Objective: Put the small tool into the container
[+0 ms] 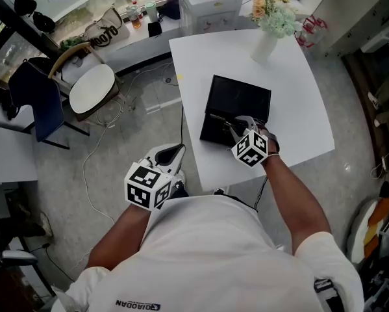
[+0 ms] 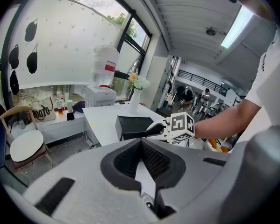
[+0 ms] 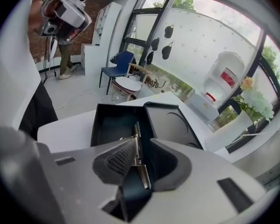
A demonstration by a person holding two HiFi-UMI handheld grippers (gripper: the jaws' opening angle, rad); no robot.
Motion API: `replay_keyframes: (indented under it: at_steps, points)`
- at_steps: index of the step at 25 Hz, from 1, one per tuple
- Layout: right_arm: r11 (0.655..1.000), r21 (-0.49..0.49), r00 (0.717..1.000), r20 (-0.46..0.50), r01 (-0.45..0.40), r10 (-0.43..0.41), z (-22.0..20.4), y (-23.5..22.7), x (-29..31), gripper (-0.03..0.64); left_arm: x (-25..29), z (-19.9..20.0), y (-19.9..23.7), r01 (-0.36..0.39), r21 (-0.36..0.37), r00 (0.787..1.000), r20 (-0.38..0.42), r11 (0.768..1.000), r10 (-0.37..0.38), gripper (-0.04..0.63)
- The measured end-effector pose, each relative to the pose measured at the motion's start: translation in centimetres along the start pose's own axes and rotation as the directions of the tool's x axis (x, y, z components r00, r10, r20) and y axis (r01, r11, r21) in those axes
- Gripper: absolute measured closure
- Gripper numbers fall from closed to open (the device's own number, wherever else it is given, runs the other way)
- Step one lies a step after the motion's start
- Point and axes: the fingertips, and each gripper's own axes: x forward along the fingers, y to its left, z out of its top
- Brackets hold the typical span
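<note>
Container (image 3: pixel 109 125) one, small tool (image 3: pixel 142 171) one

Slim silver tool (image 3: pixel 139 160), its tip over the open black container (image 3: pixel 112 125); the lid (image 3: pixel 170 125) lies flat beside it on the white counter (image 3: pixel 65 130).
</note>
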Motion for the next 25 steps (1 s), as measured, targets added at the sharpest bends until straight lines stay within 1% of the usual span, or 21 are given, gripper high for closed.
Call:
replay_keyframes:
  at_steps: [5,6,12,15,17,20,22,25]
  points:
    - [1.000,-0.006,1.000,-0.011,-0.018,0.018,-0.9,1.3,-0.1,0.511,0.3,-0.1,-0.3,0.012,0.005,1.000,-0.001,1.000,-0.012,0.586]
    - [1.000,-0.003,1.000,-0.012,-0.016,0.016,-0.9,1.4,-0.2,0.523,0.3,-0.1,-0.4,0.014,0.006,1.000,-0.002,1.000,-0.014,0.586]
    - [1.000,0.030,1.000,-0.010,0.000,0.000,-1.1,1.5,-1.5,0.523,0.6,0.4,-0.8,0.035,0.021,0.999,-0.001,0.999,-0.035,0.586]
    - [0.998,0.063,1.000,0.010,0.012,-0.012,-0.7,1.4,-2.7,0.522,1.1,0.8,-1.2,0.052,0.037,0.999,0.001,0.998,-0.052,0.586]
    - [0.993,0.114,0.999,0.037,0.013,-0.018,0.0,1.3,-4.0,0.520,1.5,1.2,-1.6,0.064,0.048,0.998,0.003,0.997,-0.064,0.587]
    - [0.969,0.247,0.995,0.096,0.001,-0.026,1.2,0.8,-6.4,0.523,2.2,1.9,-2.2,0.084,0.067,0.996,0.009,0.994,-0.085,0.586]
    - [0.936,0.352,0.990,0.139,-0.012,-0.039,1.7,0.5,-8.2,0.523,2.7,2.4,-2.8,0.100,0.082,0.995,0.012,0.992,-0.101,0.586]
    - [0.870,0.492,0.978,0.195,-0.029,-0.078,2.3,-0.1,-10.8,0.525,3.4,3.1,-3.5,0.123,0.104,0.992,0.015,0.987,-0.126,0.586]
